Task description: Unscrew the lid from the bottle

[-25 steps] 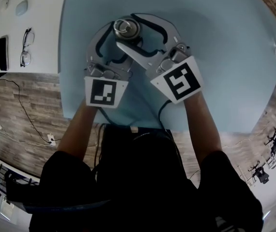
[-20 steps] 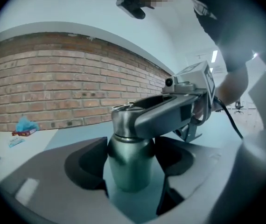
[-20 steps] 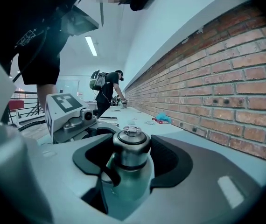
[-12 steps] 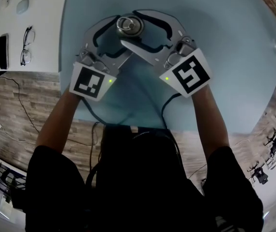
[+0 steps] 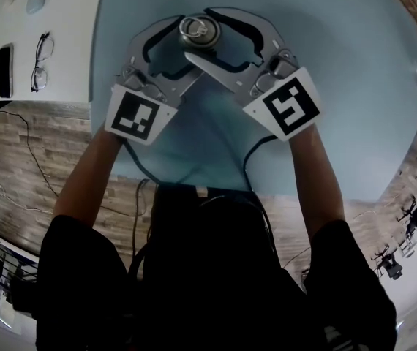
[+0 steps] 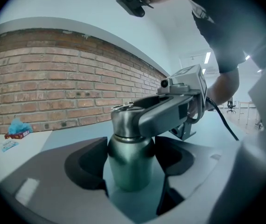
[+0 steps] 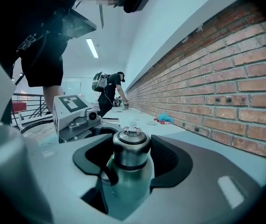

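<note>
Two grippers are clamping one steel bottle (image 6: 130,164) on a pale blue table (image 5: 340,86).

The bottle is standing upright on the table, with a brick wall (image 6: 53,78) running behind it. The left gripper (image 6: 132,148) is squeezing the bottle's body, its dark pads pressing on both sides. The right gripper (image 7: 129,157) is reaching in from the other side and gripping the lid (image 7: 131,146), which is sitting on the bottle's neck. The right gripper is crossing above the left one. A pair of glasses (image 5: 40,61) is lying on a white counter to the left.
</note>
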Action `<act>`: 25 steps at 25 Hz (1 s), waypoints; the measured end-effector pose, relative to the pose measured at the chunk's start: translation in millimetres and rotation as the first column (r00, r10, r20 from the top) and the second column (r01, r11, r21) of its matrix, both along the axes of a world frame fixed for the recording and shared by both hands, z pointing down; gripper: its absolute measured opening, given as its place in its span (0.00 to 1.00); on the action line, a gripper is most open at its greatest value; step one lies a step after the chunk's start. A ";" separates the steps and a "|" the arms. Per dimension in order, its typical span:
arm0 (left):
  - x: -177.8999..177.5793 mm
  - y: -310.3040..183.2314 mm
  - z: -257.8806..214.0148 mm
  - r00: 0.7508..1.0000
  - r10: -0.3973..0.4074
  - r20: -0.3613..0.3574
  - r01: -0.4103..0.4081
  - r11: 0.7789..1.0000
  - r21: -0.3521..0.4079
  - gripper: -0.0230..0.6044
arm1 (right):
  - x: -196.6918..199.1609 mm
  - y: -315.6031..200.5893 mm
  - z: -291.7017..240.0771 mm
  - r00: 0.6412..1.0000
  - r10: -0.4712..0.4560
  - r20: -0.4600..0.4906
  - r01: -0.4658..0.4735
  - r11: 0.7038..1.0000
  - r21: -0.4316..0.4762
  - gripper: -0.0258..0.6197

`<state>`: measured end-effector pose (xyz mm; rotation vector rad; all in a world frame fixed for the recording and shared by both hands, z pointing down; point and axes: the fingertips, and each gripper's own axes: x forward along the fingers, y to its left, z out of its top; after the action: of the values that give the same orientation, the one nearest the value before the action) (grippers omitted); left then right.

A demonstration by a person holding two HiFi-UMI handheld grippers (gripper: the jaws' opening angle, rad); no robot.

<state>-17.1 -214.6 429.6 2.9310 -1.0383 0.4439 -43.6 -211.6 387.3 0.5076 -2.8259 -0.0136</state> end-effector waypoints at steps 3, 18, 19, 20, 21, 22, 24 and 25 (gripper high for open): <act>-0.3 -1.0 0.0 1.000 -0.016 0.007 0.016 1.000 0.002 0.54 | -0.2 -1.6 -1.3 1.000 0.015 0.019 -0.015 1.000 -0.004 0.44; -3.2 5.9 0.5 0.940 -0.340 0.010 0.340 0.940 0.015 0.59 | 4.7 -2.9 -0.6 0.996 0.087 -0.029 -0.086 0.996 0.037 0.44; -3.1 5.6 1.4 0.926 -0.378 0.013 0.377 0.926 0.018 0.59 | 4.6 -3.2 -0.4 0.995 0.098 -0.031 -0.097 0.995 0.036 0.44; -2.4 5.0 1.6 0.911 -0.411 0.012 0.411 0.911 0.022 0.59 | 4.6 -3.5 -0.6 0.994 0.109 -0.030 -0.108 0.994 0.035 0.44; -1.3 4.1 1.4 0.898 -0.440 0.007 0.440 0.898 0.026 0.59 | 4.6 -3.4 -0.9 0.993 0.118 -0.030 -0.117 0.993 0.034 0.44; -0.3 3.0 1.2 0.887 -0.462 -0.001 0.462 0.887 0.025 0.59 | 4.8 -3.3 -0.9 0.992 0.125 -0.031 -0.123 0.992 0.034 0.44; 0.6 -0.4 1.2 0.872 -0.489 -0.016 0.489 0.872 0.022 0.58 | 4.5 -3.3 0.1 0.991 0.132 -0.035 -0.131 0.991 0.037 0.44; 0.5 -2.5 0.8 0.869 -0.495 -0.021 0.495 0.868 0.026 0.57 | 4.1 -3.6 0.7 0.990 0.135 -0.036 -0.133 0.990 0.038 0.44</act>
<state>-16.6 -217.1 430.3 2.5314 -1.7342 0.3873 -39.5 -215.2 388.0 0.6967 -2.7528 -0.0462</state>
